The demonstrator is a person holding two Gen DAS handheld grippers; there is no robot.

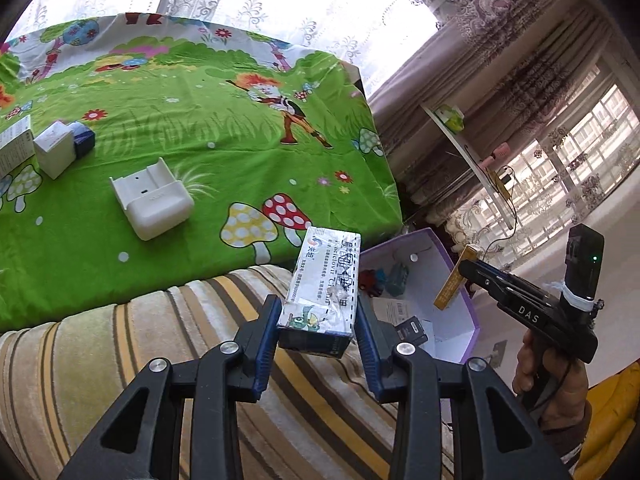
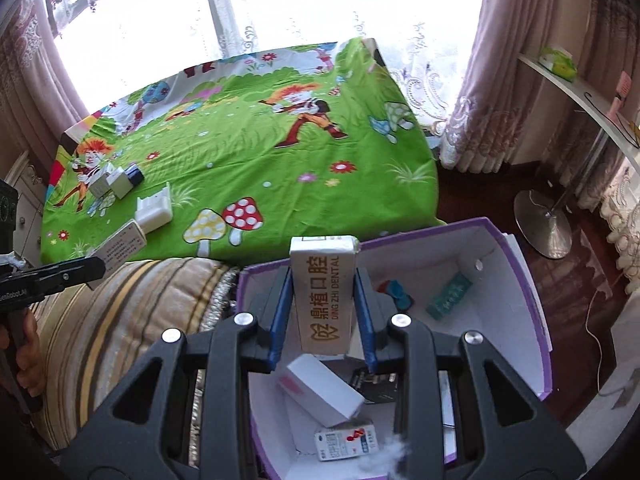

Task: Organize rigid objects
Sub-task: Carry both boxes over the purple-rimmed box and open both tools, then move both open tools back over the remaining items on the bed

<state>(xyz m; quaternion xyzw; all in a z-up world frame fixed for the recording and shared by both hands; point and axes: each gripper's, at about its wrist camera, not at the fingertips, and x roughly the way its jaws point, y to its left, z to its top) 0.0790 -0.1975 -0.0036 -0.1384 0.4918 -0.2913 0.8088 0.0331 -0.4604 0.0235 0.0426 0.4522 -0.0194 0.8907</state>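
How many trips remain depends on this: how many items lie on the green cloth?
4: a pale box, white box and blue box clustered at its left, and a white holder nearer. More may be hidden.

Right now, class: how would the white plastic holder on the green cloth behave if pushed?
The white plastic holder looks hard, so probably stiff. It lies flat on its broad side, so it would likely slide, not roll. The green cloth is wrinkled and may bunch.
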